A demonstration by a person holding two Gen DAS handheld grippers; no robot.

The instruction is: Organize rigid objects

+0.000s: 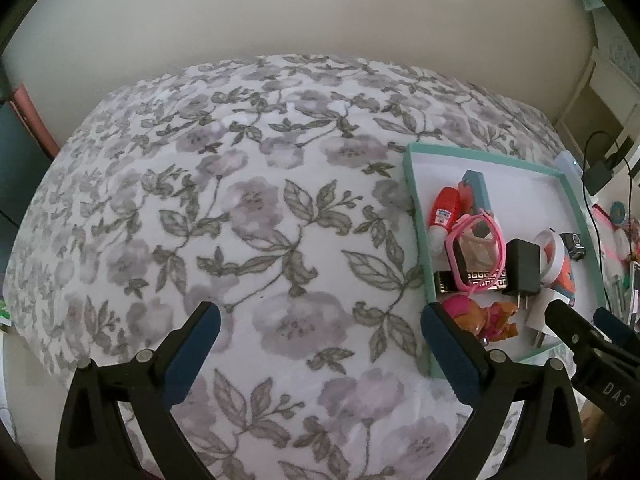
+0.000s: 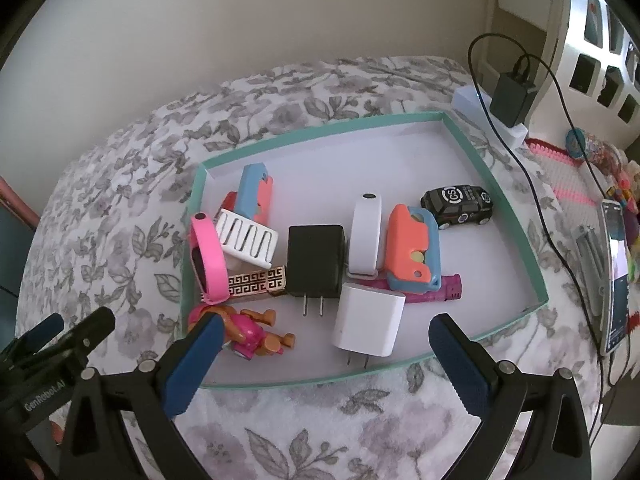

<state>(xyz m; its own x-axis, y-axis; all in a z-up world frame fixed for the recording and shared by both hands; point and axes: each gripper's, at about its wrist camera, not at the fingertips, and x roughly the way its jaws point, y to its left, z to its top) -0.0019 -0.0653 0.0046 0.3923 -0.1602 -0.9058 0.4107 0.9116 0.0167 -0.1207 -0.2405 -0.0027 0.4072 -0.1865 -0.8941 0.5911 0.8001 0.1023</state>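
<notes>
Several rigid objects lying gathered inside teal tray (image 2: 516,232): black charger (image 2: 316,260), white charger (image 2: 370,320), toy car (image 2: 456,202) toward far corner, possibly sorted already. Left gripper (image 1: 320,320), right gripper (image 2: 324,328) hovering beside tray, spread wide, holding nothing.

A plain, pale wall (image 1: 320,8) rose behind the bed (image 1: 240,200), which was covered by a white spread printed with grey leaves and mauve flowers. Soft, even daylight fell over everything. At the far right stood white furniture (image 2: 600,48) with small dark square openings. Near it a black power adapter (image 2: 512,96) sat on a white block, and its black cable (image 2: 560,184) trailed across the bed. A strip of pink and white knitted cloth (image 2: 568,176) lay by the right edge.
</notes>
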